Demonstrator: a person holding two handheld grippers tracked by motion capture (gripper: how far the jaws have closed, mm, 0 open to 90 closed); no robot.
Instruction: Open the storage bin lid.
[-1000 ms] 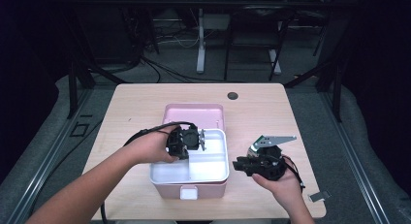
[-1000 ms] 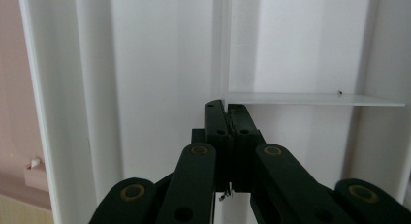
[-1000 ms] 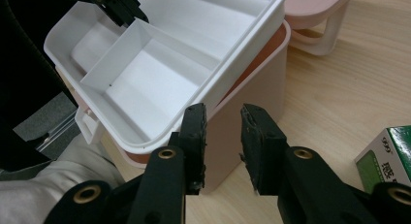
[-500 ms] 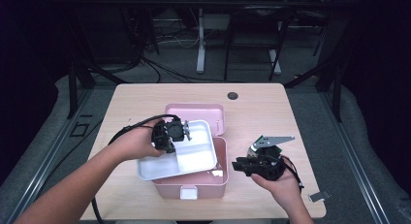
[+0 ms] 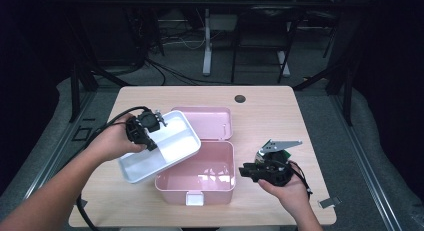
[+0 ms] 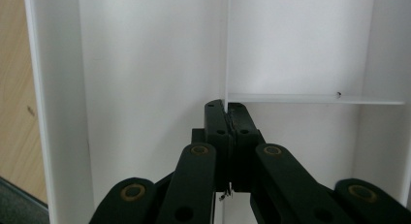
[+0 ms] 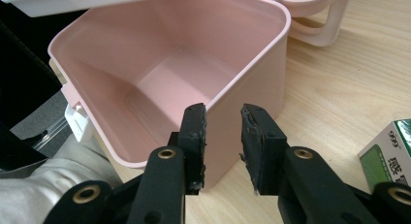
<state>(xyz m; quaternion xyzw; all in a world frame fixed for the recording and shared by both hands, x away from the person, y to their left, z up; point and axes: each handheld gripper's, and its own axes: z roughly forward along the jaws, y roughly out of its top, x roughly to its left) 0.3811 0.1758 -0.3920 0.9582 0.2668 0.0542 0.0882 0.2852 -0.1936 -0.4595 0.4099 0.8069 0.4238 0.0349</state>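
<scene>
A white divided tray [image 5: 167, 156] hangs tilted over the pink box's left rim. My left gripper [image 5: 155, 128] is shut on its middle divider. In the left gripper view the closed jaws [image 6: 227, 110] pinch that thin white divider [image 6: 226, 49] where a cross wall meets it. The pink box [image 5: 200, 188] stands open and empty near the table's front edge. My right gripper [image 5: 243, 170] sits at the box's right wall. In the right gripper view its jaws [image 7: 223, 117] stand partly apart at the box's near corner [image 7: 252, 83]. Nothing is visibly pinched between them.
The pink lid [image 5: 205, 123] lies flat behind the box, with its handle [image 7: 315, 20] towards the right gripper. A small green and white carton [image 7: 387, 151] lies on the wooden table [image 5: 280, 116] by my right hand. A black round disc [image 5: 240, 98] sits near the far edge.
My left gripper has lifted the white tray out of the pink box and carried it left, baring the box's empty inside. The right gripper has stayed put.
</scene>
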